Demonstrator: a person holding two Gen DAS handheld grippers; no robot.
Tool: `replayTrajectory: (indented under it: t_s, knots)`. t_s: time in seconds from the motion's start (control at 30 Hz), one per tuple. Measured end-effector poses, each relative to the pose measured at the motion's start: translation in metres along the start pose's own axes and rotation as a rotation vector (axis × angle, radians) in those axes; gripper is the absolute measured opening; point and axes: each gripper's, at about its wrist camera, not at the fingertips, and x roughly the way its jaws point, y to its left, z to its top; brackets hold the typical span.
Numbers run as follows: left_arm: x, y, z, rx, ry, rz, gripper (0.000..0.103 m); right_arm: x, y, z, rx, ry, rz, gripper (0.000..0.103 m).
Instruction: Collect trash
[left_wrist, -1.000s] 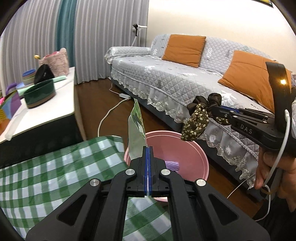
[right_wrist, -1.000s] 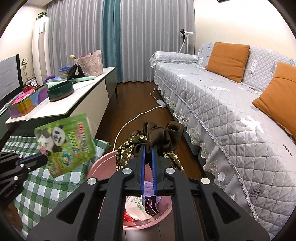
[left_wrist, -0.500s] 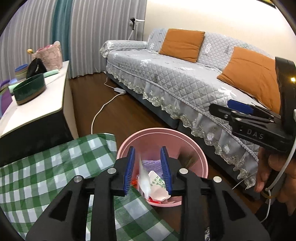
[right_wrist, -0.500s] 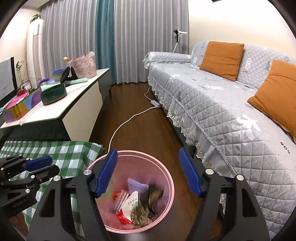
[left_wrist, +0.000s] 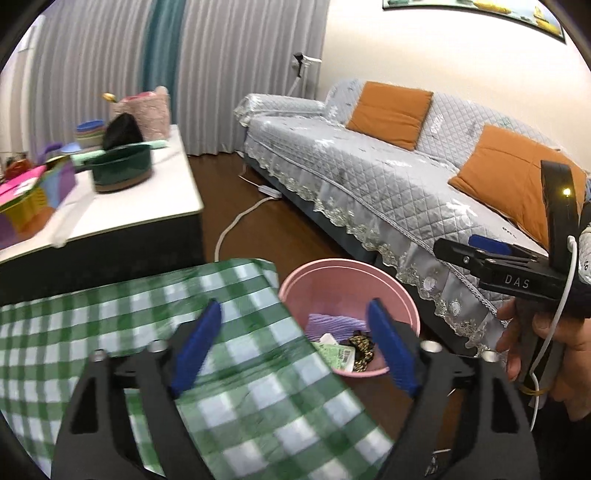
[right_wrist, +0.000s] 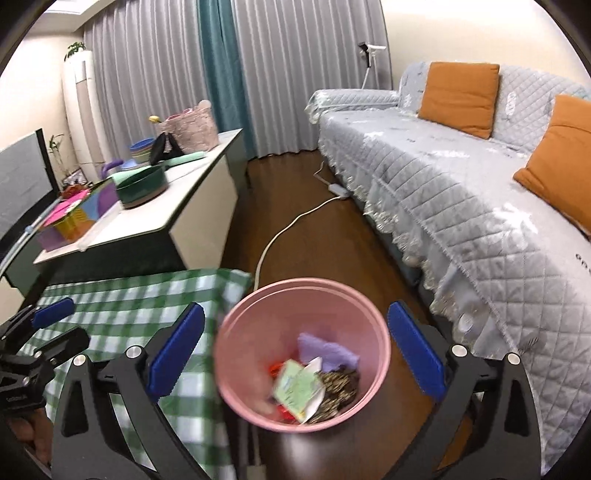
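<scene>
The trash lies in the bottom of a pink bin (right_wrist: 301, 354) that stands on the dark wood floor (right_wrist: 295, 192), just off the corner of the table with the green checked cloth (right_wrist: 129, 306) and near the lace skirt of the grey quilted sofa (right_wrist: 461, 184). In the bin are a green snack packet (right_wrist: 297, 387), a dark flowered scrunchie (right_wrist: 338, 387), a lilac cloth (right_wrist: 325, 350) and something red, half hidden under the packet.

The right gripper (right_wrist: 295, 354) hangs above the bin with its jaws spread wide; they have just been opening, and nothing is between the blue pads, only the bin seen below. The left gripper (left_wrist: 295, 347) is over the edge of the checked cloth beside the bin, its jaws also wide and just opened, with nothing held. A hand (left_wrist: 546, 339) grips the handle of the right gripper at the right edge of the left wrist view.

A white cable (right_wrist: 295, 225) runs across the floor to a power strip by the sofa. Two orange cushions (right_wrist: 461, 96) lean on the sofa back. Further left a white sideboard (right_wrist: 166, 206) carries a dark green bowl (right_wrist: 142, 186), a pink basket (right_wrist: 190, 127) and coloured boxes.
</scene>
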Motion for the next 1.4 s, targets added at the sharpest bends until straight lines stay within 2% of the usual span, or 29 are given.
replayTrajectory:
  t_s: [0.1,0.17,0.4,0.57,0.73,1.07,1.4]
  knots:
    - [-0.023,0.008,-0.011,-0.009,-0.014,0.036,0.093,-0.015,0.013,-0.008,0.001,-0.013,-0.004,0.098]
    - [-0.041,0.014,-0.021,-0.019,-0.023,0.086,0.095,-0.024,0.02,-0.016,0.011,-0.012,0.002,0.098]
    - [-0.091,0.026,-0.05,-0.09,-0.028,0.21,0.095,-0.06,0.073,-0.052,-0.067,-0.025,0.009,0.098]
    - [-0.116,0.036,-0.065,-0.138,-0.036,0.252,0.095,-0.084,0.106,-0.078,-0.104,-0.041,0.018,0.098]
    - [-0.136,0.045,-0.075,-0.171,-0.047,0.289,0.095,-0.096,0.12,-0.094,-0.108,-0.044,0.007,0.098]
    - [-0.153,0.055,-0.119,-0.235,-0.013,0.311,0.095,-0.091,0.129,-0.109,-0.127,-0.015,-0.034,0.098]
    - [-0.134,0.061,-0.124,-0.229,-0.024,0.347,0.095,-0.074,0.136,-0.113,-0.135,0.012,-0.047,0.098]
